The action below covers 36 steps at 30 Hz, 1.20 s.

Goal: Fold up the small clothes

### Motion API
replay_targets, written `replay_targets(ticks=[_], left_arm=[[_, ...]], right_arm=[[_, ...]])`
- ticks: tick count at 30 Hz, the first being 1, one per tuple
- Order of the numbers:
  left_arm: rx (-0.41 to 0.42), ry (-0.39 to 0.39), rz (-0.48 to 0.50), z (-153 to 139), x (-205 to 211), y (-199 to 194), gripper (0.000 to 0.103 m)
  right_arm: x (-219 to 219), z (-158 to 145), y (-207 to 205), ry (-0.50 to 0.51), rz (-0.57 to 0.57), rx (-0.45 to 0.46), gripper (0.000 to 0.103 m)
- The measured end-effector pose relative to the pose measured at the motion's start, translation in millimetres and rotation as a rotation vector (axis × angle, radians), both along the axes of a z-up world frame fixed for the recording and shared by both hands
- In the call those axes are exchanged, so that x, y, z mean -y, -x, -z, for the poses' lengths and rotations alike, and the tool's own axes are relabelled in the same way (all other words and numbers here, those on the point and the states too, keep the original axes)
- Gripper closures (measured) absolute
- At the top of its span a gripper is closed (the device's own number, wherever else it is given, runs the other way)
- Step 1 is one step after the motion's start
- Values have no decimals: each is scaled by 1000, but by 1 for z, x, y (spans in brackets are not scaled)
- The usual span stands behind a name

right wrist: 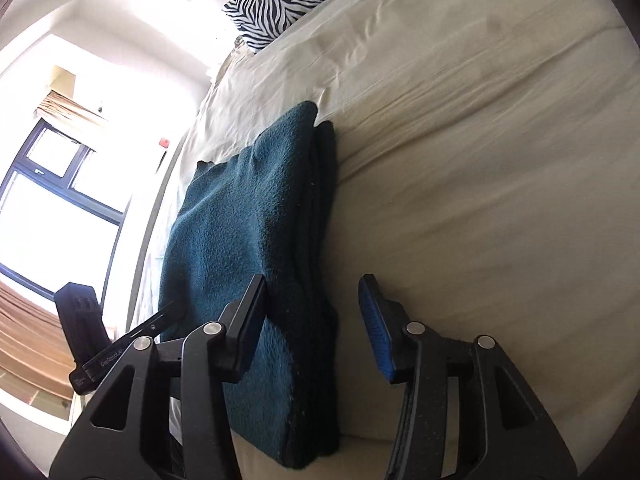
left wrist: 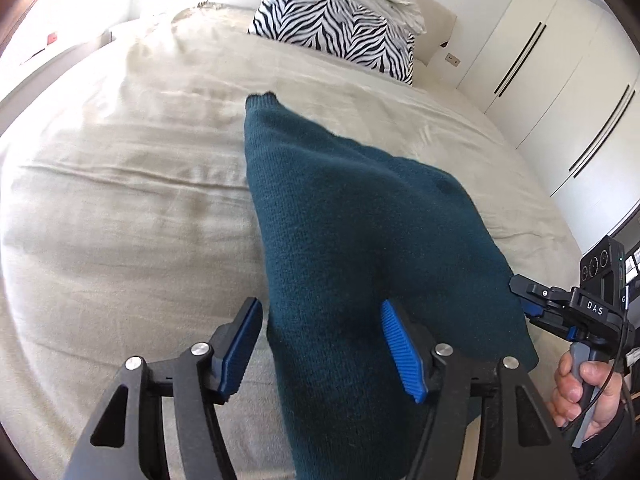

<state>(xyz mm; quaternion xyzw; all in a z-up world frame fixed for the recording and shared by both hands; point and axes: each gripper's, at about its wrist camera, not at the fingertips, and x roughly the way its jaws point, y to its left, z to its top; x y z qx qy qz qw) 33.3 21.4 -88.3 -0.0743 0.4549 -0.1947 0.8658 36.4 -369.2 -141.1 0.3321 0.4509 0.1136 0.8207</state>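
A folded teal knit garment [left wrist: 360, 248] lies on a beige-covered bed [left wrist: 120, 200], its near end cut off by the lower frame edge in the left wrist view. The left tool [left wrist: 320, 344] stands wide open over that near end, one blue ribbed pad [left wrist: 402, 350] over the knit, the other just beside its left edge; whether either pad touches cloth cannot be told. Only this view shows the person's hand [left wrist: 580, 384] on the right tool's [left wrist: 528, 296] grip, the fingers hidden at the garment's right edge. The right wrist view alone reveals the stacked layers along the fold's side [right wrist: 320, 240], and the right tool [right wrist: 316, 320] gaping wide, holding nothing. A zebra-print pillow [left wrist: 340, 24] sits well beyond; open bedding surrounds the garment. White wardrobe doors [left wrist: 560, 80] flank the bed.
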Motion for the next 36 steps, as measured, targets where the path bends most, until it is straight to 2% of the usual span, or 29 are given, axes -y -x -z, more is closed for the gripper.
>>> replay_targets(ticks=[3, 6, 7, 9, 12, 14, 16, 18, 23, 25, 28, 33, 36], left_arm=[[121, -4, -30, -28, -5, 25, 31], [287, -26, -71, -64, -8, 57, 14], [348, -47, -89, -76, -7, 67, 3], [484, -89, -123, -103, -8, 88, 0], [624, -166, -172, -139, -5, 112, 0], [684, -207, -216, -162, -3, 122, 0], [740, -225, -246, -181, -5, 131, 0], [772, -233, -255, -198, -3, 142, 0], [703, -227, -257, -208, -2, 139, 0], [672, -238, -261, -199, 0, 135, 0], [573, -251, -269, -181, 1, 120, 0], [468, -261, -273, -152, 1, 109, 0], [443, -305, -269, -134, 5, 107, 0]], right_arm=[[15, -17, 25, 50, 72, 29, 57], [23, -48, 52, 155, 129, 105, 57], [24, -61, 62, 201, 148, 138, 57], [19, -90, 79, 292, 180, 218, 54], [10, -137, 104, 431, 257, 363, 25], [3, -166, 124, 493, 334, 484, 0], [-4, -194, 148, 539, 442, 606, 0], [-12, -215, 159, 588, 492, 658, 0], [-24, -249, 170, 627, 452, 678, 0], [-29, -255, 174, 618, 420, 682, 0], [-41, -258, 172, 596, 364, 646, 0], [-69, -234, 154, 712, 305, 481, 0], [-81, -211, 146, 687, 244, 418, 0]])
